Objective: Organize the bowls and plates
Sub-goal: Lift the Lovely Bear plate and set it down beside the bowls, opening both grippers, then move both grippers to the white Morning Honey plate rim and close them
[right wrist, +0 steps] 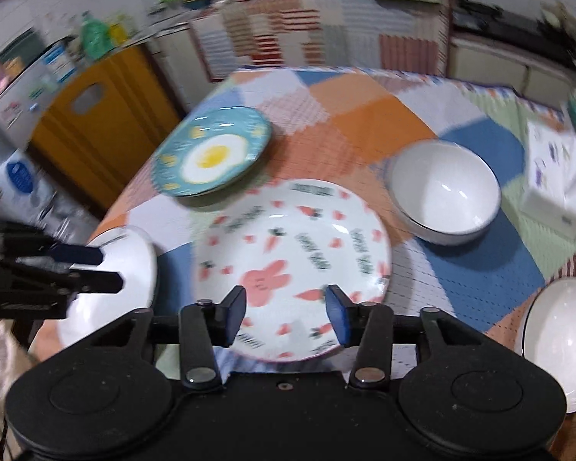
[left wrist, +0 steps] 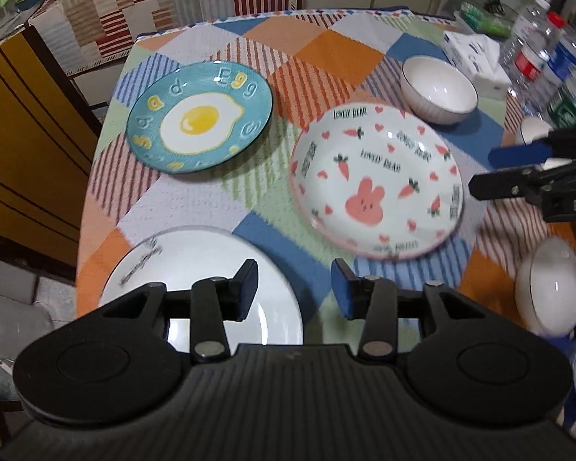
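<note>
Surface: a round table under my claws, covered by a patchwork cloth (left wrist: 326, 57) of orange, blue, green and striped squares. Behind it stand a yellow-brown cabinet (left wrist: 23, 134) and a counter draped in a similar striped cloth (right wrist: 307, 27); the things on that counter are too blurred to name.

Dishes, all empty:
- Teal plate (left wrist: 199, 115) with a fried-egg picture, at the far left of the table.
- Deep white plate (left wrist: 376, 180) printed with a pink rabbit, carrots and hearts, mid-table, apart from the teal one.
- Plain white plate (left wrist: 196, 269) at the near left edge, partly behind my left claw.
- White bowl (left wrist: 437, 90) beyond the rabbit plate, on a blue square.
- Second white bowl (left wrist: 549, 288) at the near right, cut by the frame edge in the right wrist view.

Other items: a tissue box (left wrist: 476, 55) beside the far bowl; clear water bottles (left wrist: 549, 61) at the right rim.

Claws: my left gripper (left wrist: 293, 288) hangs over the white plate's right edge, jaws partly parted, nothing between them. My right gripper (right wrist: 286, 313) hangs over the near rim of the rabbit plate, jaws likewise parted and empty.

Hard to make out: a small white rounded object (left wrist: 533, 130) behind my right claw's fingers in the left wrist view; I cannot tell what it is. Both views are motion-blurred.
</note>
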### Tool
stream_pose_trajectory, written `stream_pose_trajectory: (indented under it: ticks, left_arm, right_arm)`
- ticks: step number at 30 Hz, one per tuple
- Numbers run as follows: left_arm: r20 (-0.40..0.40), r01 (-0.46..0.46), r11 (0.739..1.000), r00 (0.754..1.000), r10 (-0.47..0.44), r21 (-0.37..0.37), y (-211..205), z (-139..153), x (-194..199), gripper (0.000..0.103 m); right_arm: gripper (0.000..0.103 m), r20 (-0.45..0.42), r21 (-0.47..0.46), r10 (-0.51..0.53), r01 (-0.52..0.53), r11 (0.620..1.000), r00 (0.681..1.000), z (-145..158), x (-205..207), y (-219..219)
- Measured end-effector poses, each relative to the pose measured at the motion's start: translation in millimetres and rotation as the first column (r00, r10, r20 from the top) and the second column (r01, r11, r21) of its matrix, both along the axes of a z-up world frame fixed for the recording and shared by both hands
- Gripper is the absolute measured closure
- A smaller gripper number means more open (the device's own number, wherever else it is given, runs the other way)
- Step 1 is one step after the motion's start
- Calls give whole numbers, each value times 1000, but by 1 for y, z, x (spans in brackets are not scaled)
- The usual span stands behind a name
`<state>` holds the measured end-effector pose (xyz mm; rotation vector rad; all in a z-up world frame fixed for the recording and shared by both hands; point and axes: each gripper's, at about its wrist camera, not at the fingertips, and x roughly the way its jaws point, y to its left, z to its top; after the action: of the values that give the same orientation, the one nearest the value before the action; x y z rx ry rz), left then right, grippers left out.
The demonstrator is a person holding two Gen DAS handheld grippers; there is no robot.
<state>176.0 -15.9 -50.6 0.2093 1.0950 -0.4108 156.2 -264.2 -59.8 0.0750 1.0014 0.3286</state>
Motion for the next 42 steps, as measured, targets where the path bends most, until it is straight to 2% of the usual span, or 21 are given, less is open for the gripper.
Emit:
stream_pose_trajectory:
  ticks: [3,8,16,23,26,28,32,37,40,42]
  left_arm:
    - [-14,14,1000,1000,-14,13,13,5,-15,58]
    - [5,53,997,999,-53,52,30,15,-41,48]
    - [16,89,994,996,-90,68,60,30,-78,38]
    - [51,41,994,998,-46,97,99,27,-86,12]
    - [52,31,992,998,-38,126,114,20,-81,12]
    - [70,18,994,997,-26,112,124,18,-77,12]
    - [128,-7,992,992,-10,126,137,13,-69,14]
    - [58,-32,995,998,27,90,150,-6,-46,16]
    - [38,-35,997,999,32,68,158,-21,-31,18]
    - [26,-40,997,999,38,60,162,-33,-19,24]
  right_arm:
    - [45,20,-22,72,-72,997,997,16,-17,21]
    - [40,40,-24,178,-177,984,983,37,-41,55]
    - [37,42,-52,296,-294,954,954,49,-69,98]
    - [33,45,-84,388,-384,920,920,41,-85,132]
    - [32,64,-78,401,-396,915,914,34,-86,143]
    - [32,93,-72,409,-403,912,908,27,-87,150]
    - [32,219,-66,390,-385,921,895,4,-95,156]
    - [32,324,-55,383,-387,920,865,-17,-99,160]
    - [32,328,-62,388,-390,919,861,-24,-90,163]
    - [32,279,-82,408,-401,912,870,-31,-76,166]
